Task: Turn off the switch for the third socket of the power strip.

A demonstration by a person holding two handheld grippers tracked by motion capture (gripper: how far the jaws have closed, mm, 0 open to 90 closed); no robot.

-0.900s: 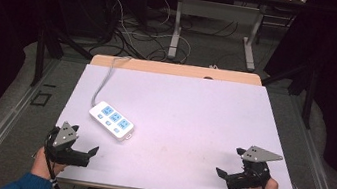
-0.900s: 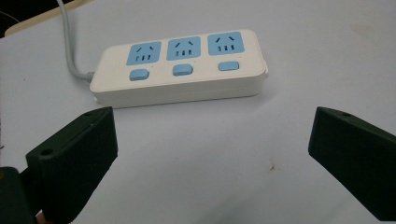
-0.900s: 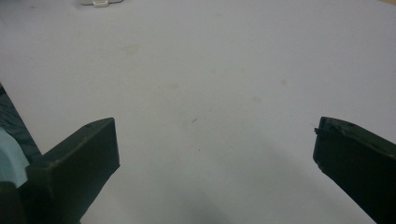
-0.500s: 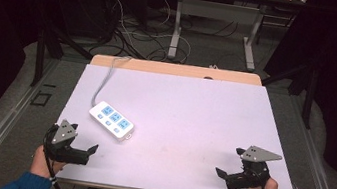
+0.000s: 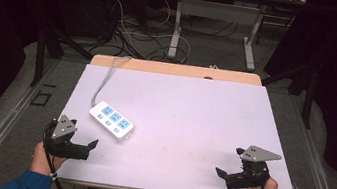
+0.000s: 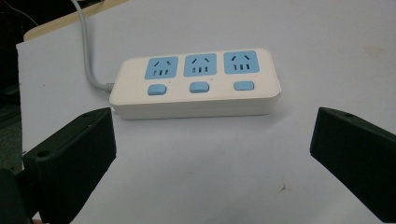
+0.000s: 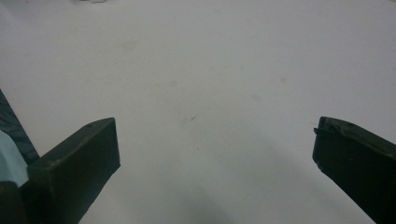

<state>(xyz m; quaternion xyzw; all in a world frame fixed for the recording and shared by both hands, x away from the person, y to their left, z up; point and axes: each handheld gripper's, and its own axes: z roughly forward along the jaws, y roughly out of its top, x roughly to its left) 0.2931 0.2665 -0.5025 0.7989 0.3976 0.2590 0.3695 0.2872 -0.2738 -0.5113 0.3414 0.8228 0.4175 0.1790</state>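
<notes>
Lying flat on the white bench [image 5: 180, 106], the power strip [image 6: 196, 84] sits near the left claw [image 6: 210, 154], whose jaws gape wide with nothing between them. The right claw [image 7: 215, 158], well apart, likewise gapes empty.

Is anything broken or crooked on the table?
Nothing looks broken or spilled. The white power strip lies flat but slanted to the table's edges, its grey cord trailing off the far edge. Both the left gripper and the right gripper have open, empty jaws.
</notes>
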